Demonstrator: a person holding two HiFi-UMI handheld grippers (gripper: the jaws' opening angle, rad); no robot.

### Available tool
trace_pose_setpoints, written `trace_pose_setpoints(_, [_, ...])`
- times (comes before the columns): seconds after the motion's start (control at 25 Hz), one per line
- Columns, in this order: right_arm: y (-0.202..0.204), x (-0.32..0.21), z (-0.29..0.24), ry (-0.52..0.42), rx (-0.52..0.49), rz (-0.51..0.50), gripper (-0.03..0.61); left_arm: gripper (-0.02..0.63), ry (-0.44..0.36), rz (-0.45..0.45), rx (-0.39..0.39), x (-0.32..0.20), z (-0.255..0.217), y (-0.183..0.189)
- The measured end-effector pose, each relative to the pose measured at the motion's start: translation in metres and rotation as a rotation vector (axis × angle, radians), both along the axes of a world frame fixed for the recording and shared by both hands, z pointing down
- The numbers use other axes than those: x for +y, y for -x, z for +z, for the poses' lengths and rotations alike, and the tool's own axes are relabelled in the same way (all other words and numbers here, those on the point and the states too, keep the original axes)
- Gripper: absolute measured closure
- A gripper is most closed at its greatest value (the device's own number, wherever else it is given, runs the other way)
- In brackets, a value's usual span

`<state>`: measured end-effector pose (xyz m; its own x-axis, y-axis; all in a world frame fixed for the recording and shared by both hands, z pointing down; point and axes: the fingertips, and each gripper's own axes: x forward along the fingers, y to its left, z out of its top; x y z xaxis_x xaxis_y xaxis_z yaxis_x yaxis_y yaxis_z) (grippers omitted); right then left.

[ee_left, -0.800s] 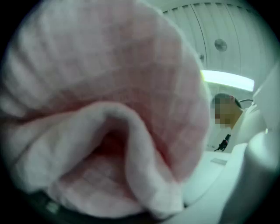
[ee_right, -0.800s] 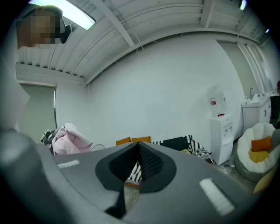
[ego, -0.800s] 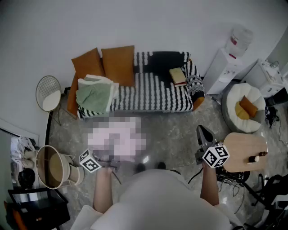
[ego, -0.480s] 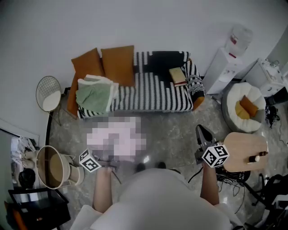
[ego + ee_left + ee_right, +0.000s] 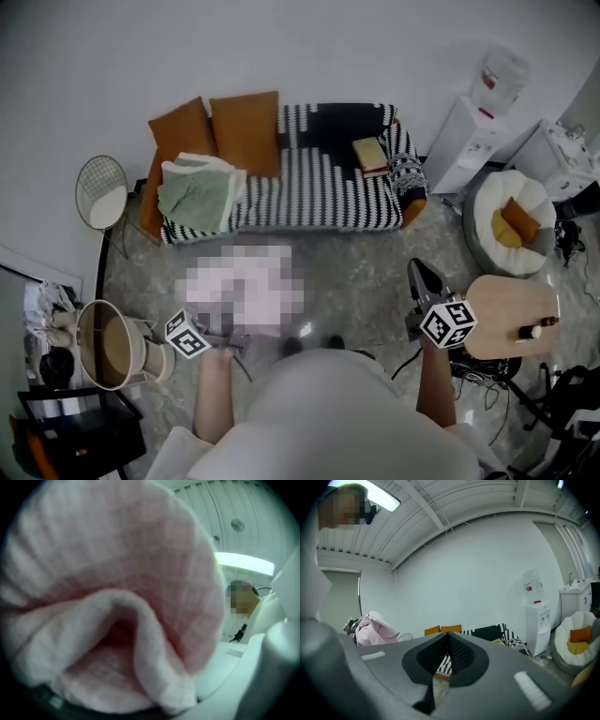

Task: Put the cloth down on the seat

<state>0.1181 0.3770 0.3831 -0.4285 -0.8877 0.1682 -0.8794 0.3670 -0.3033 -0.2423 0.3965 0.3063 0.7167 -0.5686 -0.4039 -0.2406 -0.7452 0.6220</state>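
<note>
The sofa (image 5: 319,192) stands against the far wall. Its long axis runs left to right across the head view. Its seat carries a black-and-white striped cover. At the left end lie two orange cushions (image 5: 246,134) and a folded green blanket (image 5: 197,199). A book (image 5: 371,156) lies near the right end. The middle stretch of the seat is bare.

A stretch of grey floor (image 5: 356,281) lies between the sofa and the person.

The pink cloth (image 5: 117,597) is off the seat and in the air on the person's left side. It fills the left gripper view as a bunched, folded mass. In the right gripper view it shows as a raised bundle at the left.

The left gripper (image 5: 225,335) carries the cloth. Its fingers pinch a fold of the fabric, which drapes over them and covers them.

The right gripper (image 5: 448,639) is empty. Its fingers (image 5: 461,656) are pressed together at the tips with nothing between them. It aims level at the sofa.

Relation for the coming move: the seat lies ahead of the left gripper, well apart from it, across the floor. The bare stretch lies ahead and to the right of that gripper, and the blanket lies straight ahead of it. In judgement, the left hand must carry the cloth forward and slightly rightward to clear the blanket.
</note>
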Motion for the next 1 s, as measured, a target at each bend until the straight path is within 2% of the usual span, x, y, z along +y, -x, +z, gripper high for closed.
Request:
trace_pose_setpoints(0.32, [-0.03,-0.003,0.006,-0.002,0.0,-0.012,0.574,0.48,-0.002,-0.032,0.01,0.0,0.002,-0.025])
trace_pose_setpoints(0.6, [-0.05,-0.012,0.015,0.004,0.103,-0.079,0.575,0.48,-0.012,-0.082,0.019,0.001,0.001,-0.047])
trace_pose_setpoints(1.0, [-0.074,-0.024,0.018,0.014,0.066,-0.123,0.574,0.48,-0.033,-0.128,0.001,-0.004,0.001,-0.069])
